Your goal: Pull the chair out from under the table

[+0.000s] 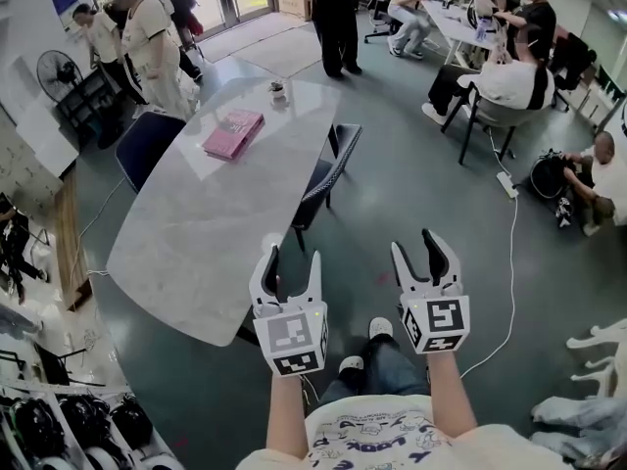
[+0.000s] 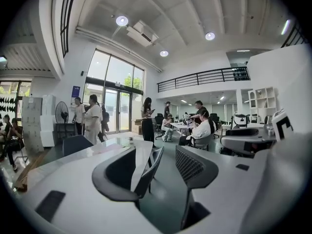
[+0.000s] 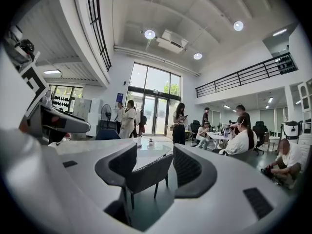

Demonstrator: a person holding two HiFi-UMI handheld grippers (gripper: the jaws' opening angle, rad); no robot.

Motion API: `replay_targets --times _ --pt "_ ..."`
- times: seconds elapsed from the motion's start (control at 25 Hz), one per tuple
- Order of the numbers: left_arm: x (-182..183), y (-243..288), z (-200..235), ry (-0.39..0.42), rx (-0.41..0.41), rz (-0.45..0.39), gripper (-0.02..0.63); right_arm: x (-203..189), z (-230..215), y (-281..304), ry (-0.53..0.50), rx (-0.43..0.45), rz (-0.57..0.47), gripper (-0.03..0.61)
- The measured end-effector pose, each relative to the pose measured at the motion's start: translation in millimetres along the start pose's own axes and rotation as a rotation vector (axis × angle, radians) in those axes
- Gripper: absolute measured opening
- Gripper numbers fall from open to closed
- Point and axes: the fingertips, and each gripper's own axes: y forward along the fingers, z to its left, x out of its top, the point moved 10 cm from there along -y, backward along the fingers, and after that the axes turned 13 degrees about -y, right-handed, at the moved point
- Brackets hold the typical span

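While the person stands at the near end of the long grey tabletop, both grippers are held out level in front of them, side by side over the floor. The left gripper sits just off the tabletop's near right corner with its jaws spread apart and nothing between them. The right gripper is beside it, further from the tabletop; its jaws are also apart and empty.

The dark grey chair stands at the tabletop's right long edge, about halfway along. Its seat is tucked partly under the edge and its backrest is out over the floor. It is beyond both grippers and neither touches it. In the left gripper view the chair shows in the gap between the open jaws, further off. In the right gripper view it also lines up between the jaws, with its legs on the floor.

A pink book lies on the tabletop towards the far end, and a small cup stands near the far edge. A blue chair is on the opposite long side. A white cable runs across the floor to the right. Several people stand beyond the far end, and others sit round another table at the upper right.
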Motion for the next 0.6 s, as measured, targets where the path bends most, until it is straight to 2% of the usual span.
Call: replay_targets --times 0.32,0.6 --pt "-2.8 32.1 8.2 0.004 0.020 0.036 0.265 -7.4 -10.4 34.4 -0.009 0.015 0.026 0.242" --pt "0.9 80.3 1.9 0.024 0.064 0.042 0.265 -20.4 -37.6 83.3 0.000 0.055 0.021 0.242"
